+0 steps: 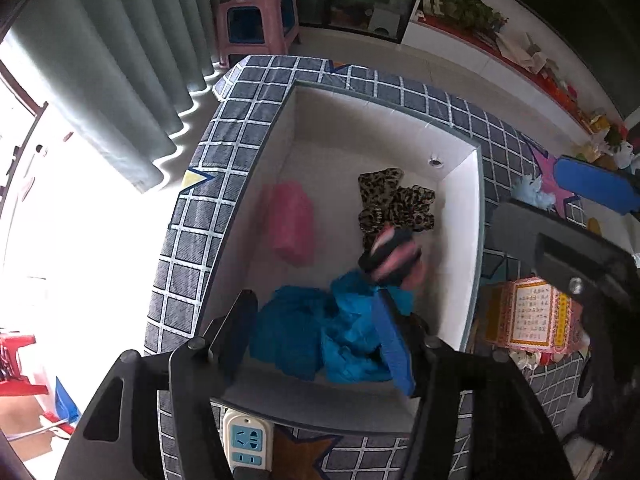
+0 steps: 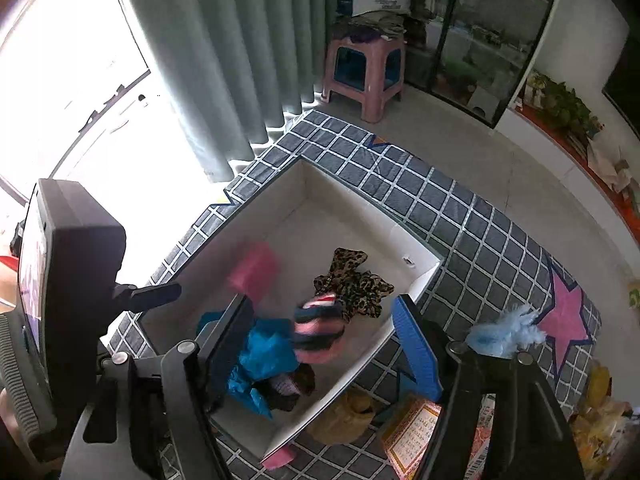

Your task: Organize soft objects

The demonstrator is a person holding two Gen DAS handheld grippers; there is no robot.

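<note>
- Pink-and-black striped bundle (image 1: pixel 390 258) blurred, over the white box's (image 1: pixel 460 248) middle, above the crumpled blue cloth (image 1: pixel 320 336).
- Leopard-print cloth (image 1: pixel 394 204) near the far wall.
- Pink pad (image 1: pixel 291 222) by the left wall.

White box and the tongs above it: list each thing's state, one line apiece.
White box: open-topped, partly filled.
Striped item: blurred, between the right tongs' fingers, ungripped.
Blue cloth: crumpled in box.
Leopard cloth: in box.
Pink item: in box.
Left tongs: open.
Right tongs: open.
</note>
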